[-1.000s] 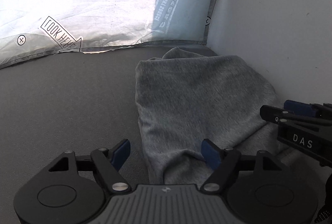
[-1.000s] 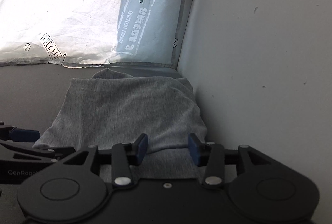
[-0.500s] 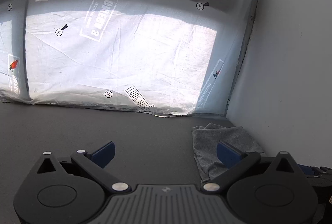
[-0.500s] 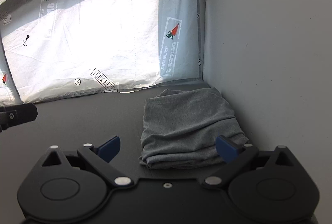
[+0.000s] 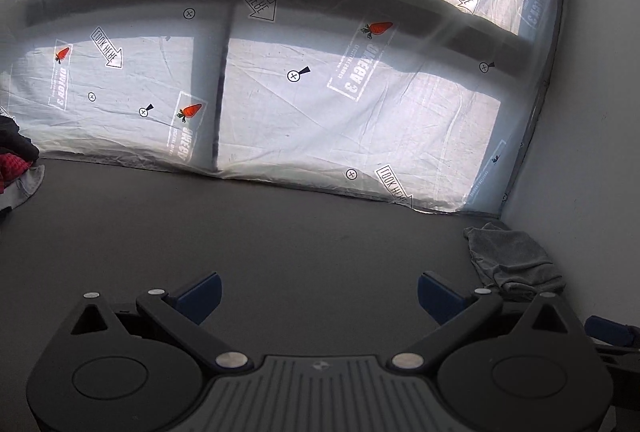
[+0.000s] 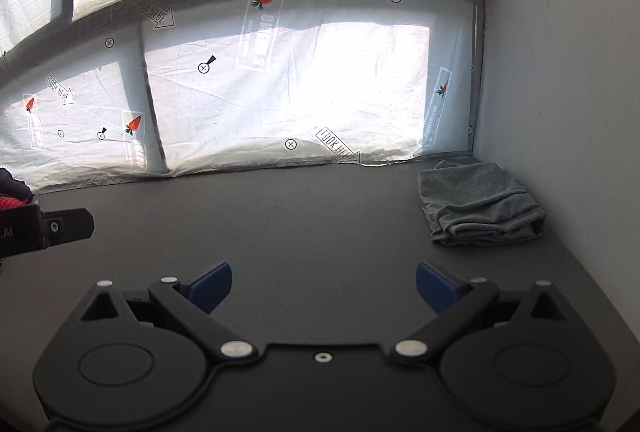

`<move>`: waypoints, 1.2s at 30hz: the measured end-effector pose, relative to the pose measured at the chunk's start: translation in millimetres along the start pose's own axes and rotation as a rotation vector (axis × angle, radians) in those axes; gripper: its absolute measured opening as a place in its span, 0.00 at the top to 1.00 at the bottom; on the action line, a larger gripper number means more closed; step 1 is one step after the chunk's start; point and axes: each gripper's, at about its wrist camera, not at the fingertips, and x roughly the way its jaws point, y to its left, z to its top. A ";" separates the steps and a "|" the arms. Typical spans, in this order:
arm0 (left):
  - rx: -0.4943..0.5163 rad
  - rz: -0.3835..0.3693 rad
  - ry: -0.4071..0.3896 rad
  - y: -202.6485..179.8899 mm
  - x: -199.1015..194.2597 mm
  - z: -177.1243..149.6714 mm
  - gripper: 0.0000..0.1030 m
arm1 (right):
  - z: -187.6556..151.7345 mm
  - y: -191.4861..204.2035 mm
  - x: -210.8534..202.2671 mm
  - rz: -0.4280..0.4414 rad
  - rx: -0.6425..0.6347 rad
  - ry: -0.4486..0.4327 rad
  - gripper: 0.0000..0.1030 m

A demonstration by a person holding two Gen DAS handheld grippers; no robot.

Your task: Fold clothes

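Looking along the left tool (image 5: 318, 296), the jaws stand wide apart with nothing between them, having just been opening; a second ago they sat right over the folded grey garment (image 5: 514, 258). That garment now lies well off in the corner where the white wall (image 5: 592, 112) meets the printed sheet (image 5: 300, 92). On the far side of the tabletop (image 5: 260, 232) from the garment, a heap of dark and red clothes (image 5: 16, 160) shows at the edge, probably the next to fold.

The right view shows its tool (image 6: 324, 284) equally spread and empty, also just opened. Only here are the garment's stacked folds (image 6: 480, 204) plain, so this piece looks finished.
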 end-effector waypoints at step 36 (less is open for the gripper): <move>0.013 0.067 0.043 143.4 -129.3 -40.0 0.00 | -63.6 153.4 -130.0 0.044 -0.047 0.062 0.02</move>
